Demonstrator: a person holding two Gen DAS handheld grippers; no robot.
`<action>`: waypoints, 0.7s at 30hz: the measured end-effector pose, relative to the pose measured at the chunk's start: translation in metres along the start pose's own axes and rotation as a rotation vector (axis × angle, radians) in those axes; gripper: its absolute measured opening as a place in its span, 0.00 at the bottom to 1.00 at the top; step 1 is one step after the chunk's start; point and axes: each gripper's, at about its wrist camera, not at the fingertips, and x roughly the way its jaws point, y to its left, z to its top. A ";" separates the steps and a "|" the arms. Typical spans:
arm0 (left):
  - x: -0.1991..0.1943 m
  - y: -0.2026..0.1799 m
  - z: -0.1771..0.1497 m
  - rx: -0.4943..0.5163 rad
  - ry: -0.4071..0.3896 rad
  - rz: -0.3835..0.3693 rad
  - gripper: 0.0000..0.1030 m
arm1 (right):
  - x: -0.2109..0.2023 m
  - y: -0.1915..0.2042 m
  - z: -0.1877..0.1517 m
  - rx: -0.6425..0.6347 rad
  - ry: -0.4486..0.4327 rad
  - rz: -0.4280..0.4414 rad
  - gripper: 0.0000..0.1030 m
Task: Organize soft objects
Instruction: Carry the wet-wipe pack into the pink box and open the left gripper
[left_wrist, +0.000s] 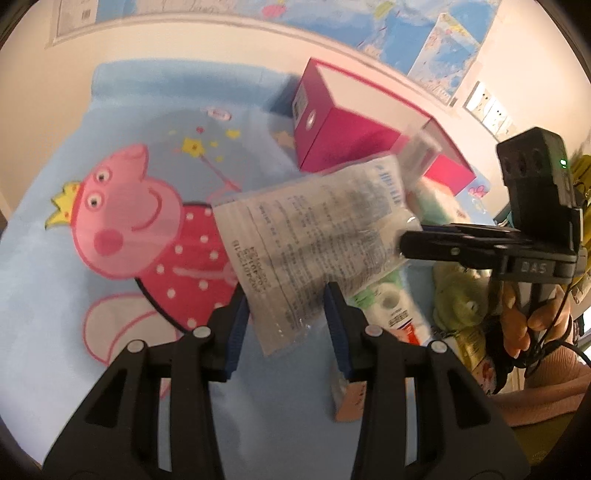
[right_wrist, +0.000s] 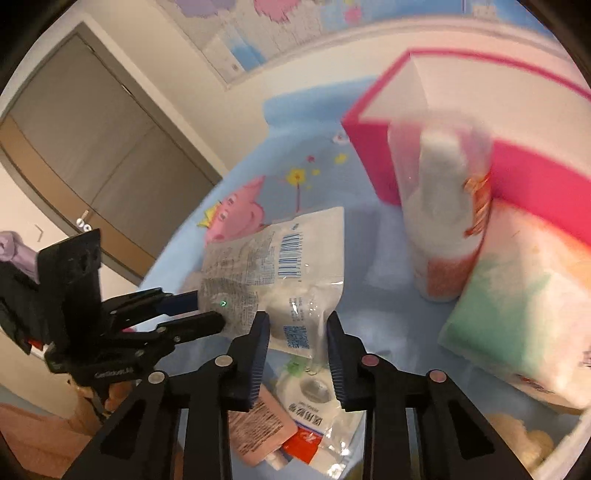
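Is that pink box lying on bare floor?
No, the pink box sits on a blue blanket printed with a cartoon pig.

The small print on the clear crinkly plastic packet (left_wrist: 310, 236) is too blurred to read, the tall clear bottle-shaped pack (right_wrist: 445, 206) is smeared, and the soft green plush toy (left_wrist: 458, 299) sits half hidden behind the right gripper (left_wrist: 406, 245).

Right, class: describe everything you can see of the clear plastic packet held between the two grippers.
The clear plastic packet is a flat, glossy, crinkled pouch printed with dense small text, a blue barcode and a date code, with something white inside. It is held tilted in the air above the blue cartoon-pig blanket. The left gripper pinches one end and the right gripper pinches another edge.
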 end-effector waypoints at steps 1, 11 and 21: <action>-0.004 -0.004 0.005 0.012 -0.012 -0.009 0.42 | -0.010 0.004 0.002 -0.014 -0.025 -0.002 0.27; -0.033 -0.055 0.071 0.192 -0.136 -0.053 0.42 | -0.097 0.013 0.021 -0.079 -0.230 -0.048 0.27; 0.001 -0.091 0.150 0.274 -0.131 -0.041 0.42 | -0.115 -0.026 0.069 -0.020 -0.311 -0.093 0.27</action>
